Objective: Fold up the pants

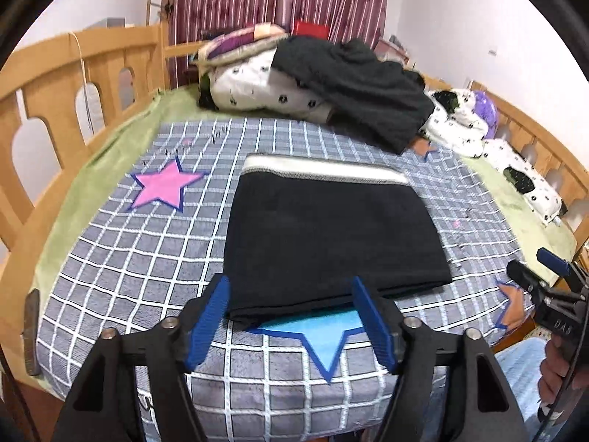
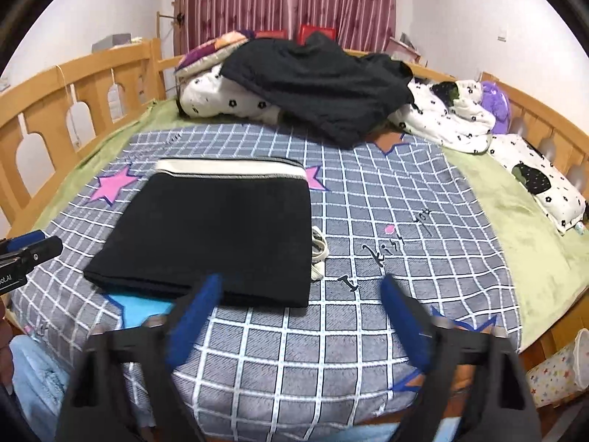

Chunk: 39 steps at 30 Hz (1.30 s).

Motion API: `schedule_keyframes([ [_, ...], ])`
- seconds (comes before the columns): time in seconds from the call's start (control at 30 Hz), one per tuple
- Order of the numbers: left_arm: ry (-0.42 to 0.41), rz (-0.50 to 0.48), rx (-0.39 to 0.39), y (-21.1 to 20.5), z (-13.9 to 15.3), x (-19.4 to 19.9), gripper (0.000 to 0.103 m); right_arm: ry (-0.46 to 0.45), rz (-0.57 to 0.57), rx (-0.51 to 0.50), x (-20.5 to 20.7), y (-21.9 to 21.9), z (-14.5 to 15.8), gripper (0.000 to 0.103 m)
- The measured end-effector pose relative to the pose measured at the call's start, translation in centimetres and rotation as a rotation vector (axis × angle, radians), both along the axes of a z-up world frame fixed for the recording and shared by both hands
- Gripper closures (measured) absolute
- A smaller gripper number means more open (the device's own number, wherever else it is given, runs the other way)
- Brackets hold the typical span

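The black pants (image 1: pixel 331 232) lie folded into a flat rectangle on the grey checked blanket (image 1: pixel 129 276), white waistband at the far edge. They also show in the right wrist view (image 2: pixel 217 232), with a white drawstring (image 2: pixel 318 254) sticking out at their right side. My left gripper (image 1: pixel 291 294) is open and empty, its blue fingers (image 1: pixel 210 324) just in front of the near folded edge. My right gripper (image 2: pixel 300 294) is open and empty, to the right of the pants' near corner. The right gripper also shows at the right edge of the left wrist view (image 1: pixel 545 269).
A heap of dark clothing (image 1: pixel 360 84) and white flowered bedding (image 1: pixel 257 84) lies at the far end of the bed. Wooden bed rails (image 1: pixel 55 84) run along both sides. A star-patterned bin (image 2: pixel 559 372) stands beside the bed at the right.
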<state>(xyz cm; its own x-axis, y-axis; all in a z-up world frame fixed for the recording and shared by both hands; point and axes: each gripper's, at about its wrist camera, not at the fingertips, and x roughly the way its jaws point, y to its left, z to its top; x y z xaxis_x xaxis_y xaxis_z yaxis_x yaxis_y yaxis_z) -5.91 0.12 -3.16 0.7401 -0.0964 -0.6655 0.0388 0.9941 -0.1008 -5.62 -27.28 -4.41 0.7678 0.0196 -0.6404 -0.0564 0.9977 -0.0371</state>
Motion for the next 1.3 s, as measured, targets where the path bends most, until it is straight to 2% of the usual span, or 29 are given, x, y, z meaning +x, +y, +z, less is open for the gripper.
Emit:
schedule_keyframes([
  [0.07, -0.013, -0.003, 0.018, -0.5, 0.9, -1.2, 0.028, -0.033, -0.001, -0.008, -1.6, 0.0, 1.1, 0.006],
  [0.2, -0.027, 0.01, 0.064, -1.1, 1.8, -2.8, 0.027, -0.026, -0.035, -0.03, -2.8, 0.0, 2.0, 0.005],
  [0.37, -0.021, 0.018, 0.043, -1.0, 2.0, -3.8, 0.025, -0.039, -0.045, 0.012, -4.1, -0.7, 3.0, 0.005],
  [0.53, -0.031, 0.024, 0.057, -0.9, 2.2, -4.0, 0.025, -0.043, -0.048, 0.023, -4.5, -1.1, 3.4, 0.005],
  [1.3, -0.056, 0.055, 0.054, -0.8, 2.8, -4.6, 0.025, -0.047, -0.055, 0.025, -4.9, -1.1, 3.4, 0.005],
])
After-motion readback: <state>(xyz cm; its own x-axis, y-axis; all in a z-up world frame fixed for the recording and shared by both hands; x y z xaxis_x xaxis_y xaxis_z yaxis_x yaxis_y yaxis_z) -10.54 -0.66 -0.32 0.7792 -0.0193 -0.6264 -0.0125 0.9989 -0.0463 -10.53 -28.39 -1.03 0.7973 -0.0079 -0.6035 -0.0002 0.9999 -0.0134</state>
